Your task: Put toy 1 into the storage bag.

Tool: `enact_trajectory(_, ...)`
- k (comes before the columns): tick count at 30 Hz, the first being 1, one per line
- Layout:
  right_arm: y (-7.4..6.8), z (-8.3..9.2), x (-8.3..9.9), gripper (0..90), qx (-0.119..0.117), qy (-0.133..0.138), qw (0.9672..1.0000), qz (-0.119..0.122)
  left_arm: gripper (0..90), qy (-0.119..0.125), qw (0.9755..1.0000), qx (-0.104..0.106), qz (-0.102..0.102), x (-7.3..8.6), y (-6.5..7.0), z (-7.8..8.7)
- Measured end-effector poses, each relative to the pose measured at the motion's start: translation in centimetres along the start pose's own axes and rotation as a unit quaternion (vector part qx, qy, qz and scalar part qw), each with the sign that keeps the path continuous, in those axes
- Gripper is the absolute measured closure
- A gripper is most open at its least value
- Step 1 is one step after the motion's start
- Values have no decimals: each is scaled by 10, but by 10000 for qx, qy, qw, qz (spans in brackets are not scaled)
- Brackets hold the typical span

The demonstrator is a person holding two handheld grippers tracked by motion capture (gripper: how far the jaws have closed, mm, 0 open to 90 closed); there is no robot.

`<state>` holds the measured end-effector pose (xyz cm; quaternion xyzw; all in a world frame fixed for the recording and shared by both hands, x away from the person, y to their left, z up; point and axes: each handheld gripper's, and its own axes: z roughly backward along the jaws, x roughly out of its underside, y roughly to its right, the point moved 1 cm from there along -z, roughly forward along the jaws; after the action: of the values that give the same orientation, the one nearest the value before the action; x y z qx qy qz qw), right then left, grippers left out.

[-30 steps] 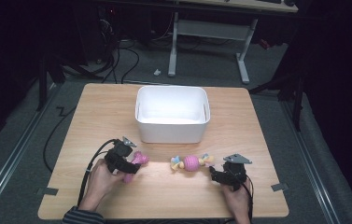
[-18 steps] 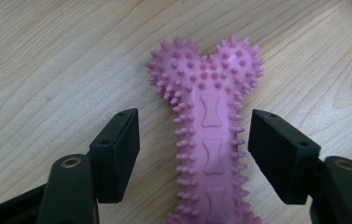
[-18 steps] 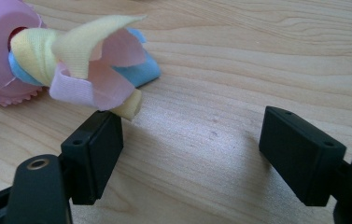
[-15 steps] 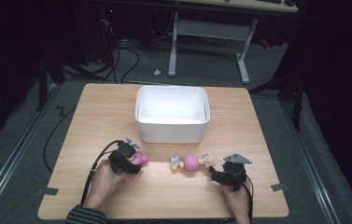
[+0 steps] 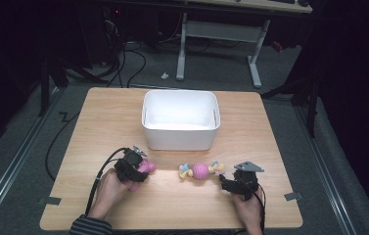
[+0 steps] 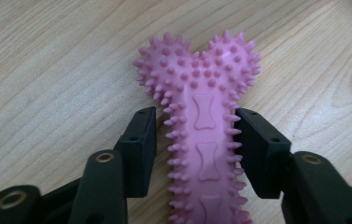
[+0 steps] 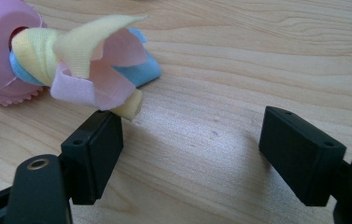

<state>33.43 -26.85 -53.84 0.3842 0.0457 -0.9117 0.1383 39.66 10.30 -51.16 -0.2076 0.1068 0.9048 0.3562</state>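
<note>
Pink spiked bone toy (image 6: 205, 126) lying flat on the wooden counter (image 6: 57, 60), knobbed two-lobed end pointing away. Shaft running between the black jaws of the left tongs (image 6: 197, 140), small bone shapes embossed along it. Jaws just closing in, right pad against the spikes, left pad at the spike tips with barely a sliver of counter between. Bare wood grain all around.

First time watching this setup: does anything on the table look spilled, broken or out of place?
Nothing stands out. The white bin sits upright, the pink spiky bone toy lies flat between the left gripper pads, and the fabric-tailed ball toy looks intact.
</note>
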Motion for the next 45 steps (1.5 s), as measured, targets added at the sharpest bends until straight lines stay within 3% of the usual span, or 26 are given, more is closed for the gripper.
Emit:
enact_trajectory(9,-1,0,0,218,-20,-7,10000,0,580,118,9999,-84,71,2,2,0)
enact_trajectory(15,-1,0,0,218,-24,-7,10000,-3,586,187,9998,-100,-35,3,4,2)
enact_trajectory(25,-1,0,0,218,-61,2,10000,29,588,540,9984,142,94,6,2,19)
enact_trajectory(32,-1,0,0,218,-59,1,10000,29,588,790,9962,337,175,7,1,31)
enact_trajectory(41,-1,0,0,218,-59,1,10000,27,590,921,9950,339,198,7,0,46)
enact_trajectory(45,-1,0,0,218,-62,3,10000,38,589,1069,9932,393,221,5,-1,56)
